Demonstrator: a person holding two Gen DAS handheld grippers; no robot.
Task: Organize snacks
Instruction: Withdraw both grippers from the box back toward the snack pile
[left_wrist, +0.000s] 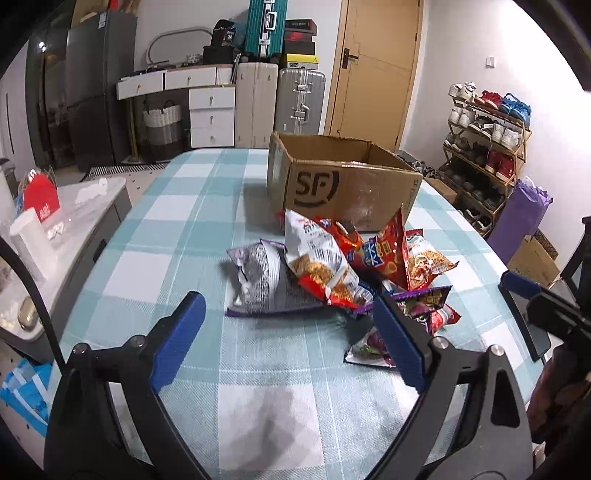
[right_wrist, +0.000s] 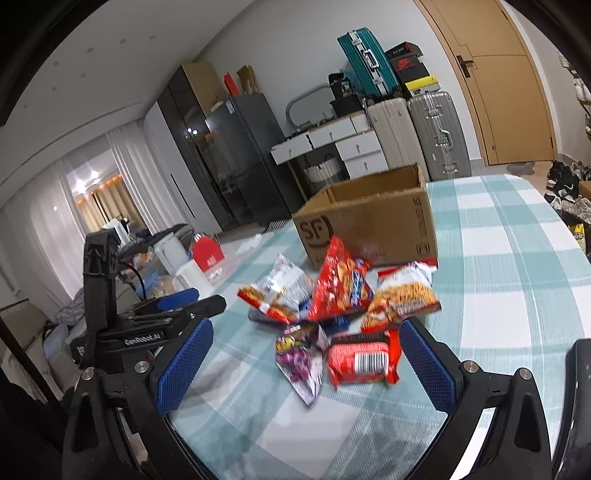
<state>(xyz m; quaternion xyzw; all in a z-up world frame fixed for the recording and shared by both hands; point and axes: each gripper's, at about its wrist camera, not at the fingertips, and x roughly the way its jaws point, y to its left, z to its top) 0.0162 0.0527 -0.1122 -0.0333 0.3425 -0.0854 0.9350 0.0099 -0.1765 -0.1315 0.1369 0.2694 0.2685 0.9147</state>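
A heap of snack packets (left_wrist: 343, 273) lies on the checked tablecloth (left_wrist: 155, 236) just in front of the open cardboard box (left_wrist: 343, 181), on the side nearer both tools, and nothing shows inside the box from either view, so I judge the sorting has not begun. The left gripper (left_wrist: 288, 328) hovers with its 2 blue pads spread wide and nothing between them; the right gripper (right_wrist: 306, 354) is likewise spread and empty. The relation that matters is this: from the box, the red packet with the barcode (right_wrist: 364, 360) is the farthest item of the heap and sits straight ahead of the right gripper, between the lines of its pads, its long axis running across the gap rather than along it. The purple packet (right_wrist: 301, 356) lies just beside it, touching. The right hand looks nearer, so it seems the likelier one to pick first. The left view shows a grey and purple bag (left_wrist: 258, 277) at the heap's left edge, which the right view hides behind other packets; the right view alone shows the barcode packet whole.
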